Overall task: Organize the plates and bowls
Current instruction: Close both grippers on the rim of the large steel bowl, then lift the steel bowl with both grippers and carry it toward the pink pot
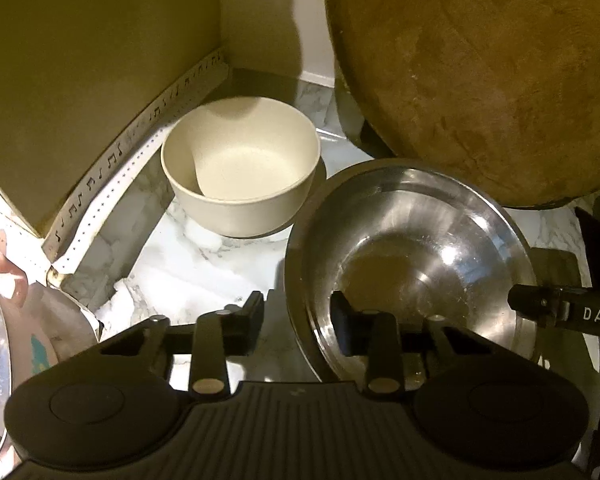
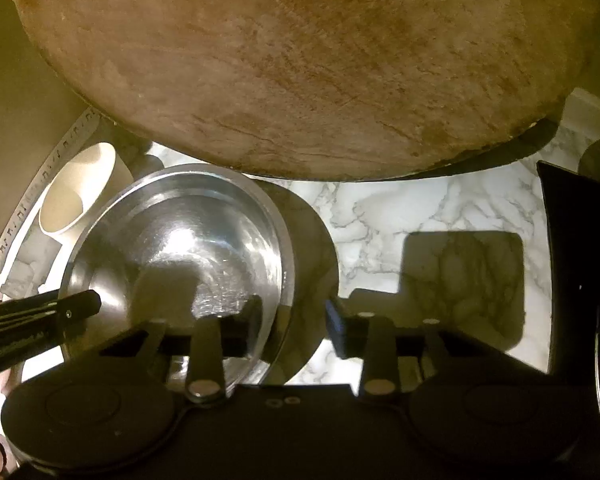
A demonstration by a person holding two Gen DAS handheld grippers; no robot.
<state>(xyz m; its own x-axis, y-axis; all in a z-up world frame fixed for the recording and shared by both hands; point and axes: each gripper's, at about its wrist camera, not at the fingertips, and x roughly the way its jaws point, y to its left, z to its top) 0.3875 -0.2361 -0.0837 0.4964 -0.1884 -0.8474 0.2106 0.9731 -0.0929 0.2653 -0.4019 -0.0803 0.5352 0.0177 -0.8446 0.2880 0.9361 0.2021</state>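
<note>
surface: marble-look counter (image 2: 412, 208) in a dim corner, yellowish wall behind, a strip printed with music notes (image 1: 112, 164) along its foot
steel bowl (image 1: 412, 256): sits on the counter just in front of the big round wooden board (image 1: 480, 80) that leans over it; empty, shiny, rim up
white bowl (image 1: 240, 164): just beside the steel bowl, toward the corner, upright and empty
left gripper (image 1: 298, 316): jaws narrowed astride the bowl's near-left rim, one finger outside, one inside; whether the pads already press the wall I cannot tell
right gripper (image 2: 292, 316): same straddle on the right rim, inner finger over the bowl's floor, outer finger (image 2: 336, 320) standing visibly off the wall, so not gripping yet
step in hand: a two-sided pinch on the steel bowl, probably to lift it
doing it well: close both sides evenly until the pads bite below the rolled lip; thin polished steel likely slips, so seat the fingers deep
lift: raise both hands together and level, drawing toward the person to clear the board's overhang
risk: uneven closing could tip the bowl into the white bowl
</note>
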